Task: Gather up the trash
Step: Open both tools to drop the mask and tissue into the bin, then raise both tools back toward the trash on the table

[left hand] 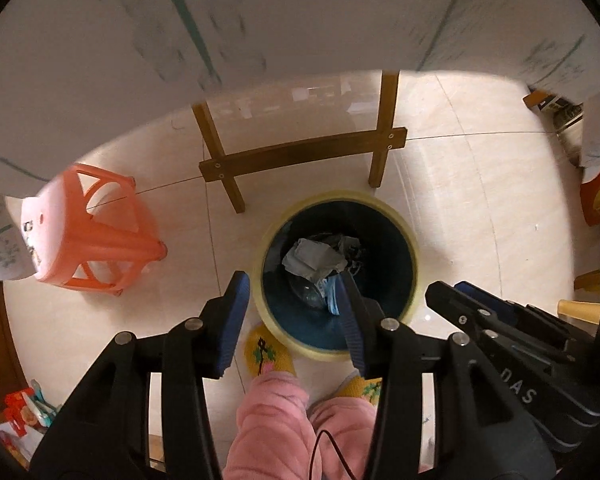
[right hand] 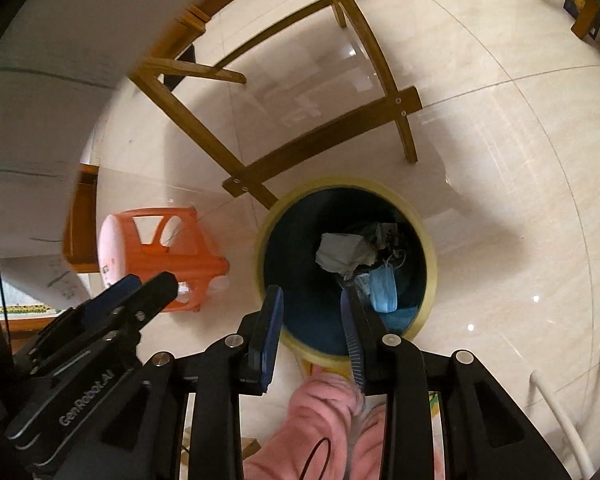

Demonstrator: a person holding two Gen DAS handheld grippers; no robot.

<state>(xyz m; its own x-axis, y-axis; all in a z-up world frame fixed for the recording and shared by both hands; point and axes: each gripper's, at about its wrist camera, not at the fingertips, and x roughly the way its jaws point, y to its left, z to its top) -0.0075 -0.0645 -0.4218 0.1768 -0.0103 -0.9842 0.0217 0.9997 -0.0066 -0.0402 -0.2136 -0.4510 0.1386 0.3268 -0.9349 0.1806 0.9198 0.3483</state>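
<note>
Both the left gripper (left hand: 292, 300) and right gripper (right hand: 312, 316) are hanging part-open and empty over the yellow-rimmed bin (left hand: 414, 248), evidently because their trash (left hand: 312, 258) is already lying inside it.

Glossy cream tiled floor (left hand: 460, 200), wooden table legs (left hand: 384, 128), an orange plastic stool (left hand: 100, 240) — toppled, apparently.

Orange stool (left hand: 100, 232) — wooden table legs (left hand: 300, 152)

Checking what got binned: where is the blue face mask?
In the right wrist view, the blue face mask lies inside the bin, lower right, beside crumpled grey paper.
</note>
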